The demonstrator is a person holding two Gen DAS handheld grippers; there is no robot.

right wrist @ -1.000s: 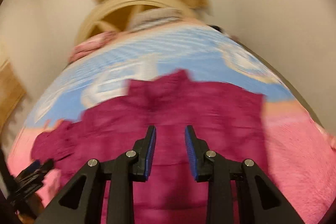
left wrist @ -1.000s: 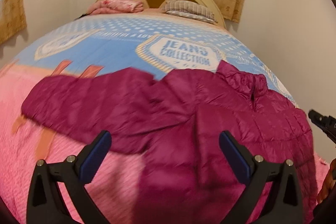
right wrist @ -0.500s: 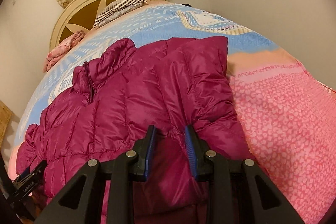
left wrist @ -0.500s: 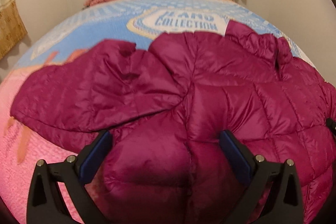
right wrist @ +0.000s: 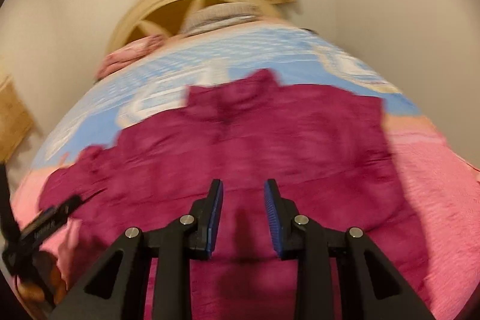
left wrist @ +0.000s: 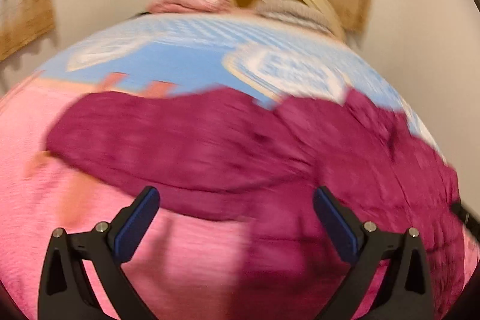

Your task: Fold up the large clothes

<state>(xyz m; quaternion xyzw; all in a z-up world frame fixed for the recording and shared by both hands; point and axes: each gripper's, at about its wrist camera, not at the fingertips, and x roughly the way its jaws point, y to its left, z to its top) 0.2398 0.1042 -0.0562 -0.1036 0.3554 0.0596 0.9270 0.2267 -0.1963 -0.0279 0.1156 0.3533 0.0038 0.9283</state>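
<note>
Bed (left wrist: 186,59): one jacket (left wrist: 270,146), two pillows (right wrist: 222,14).

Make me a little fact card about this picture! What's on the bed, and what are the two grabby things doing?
garment: dark pink puffy jacket, spread flat
lying on: bedspread, pink near the camera, blue farther away
collar: points toward the headboard
left gripper: fingers wide apart, nothing between them
right gripper: fingers close together with a gap, nothing pinched
picture quality: blurry
</note>
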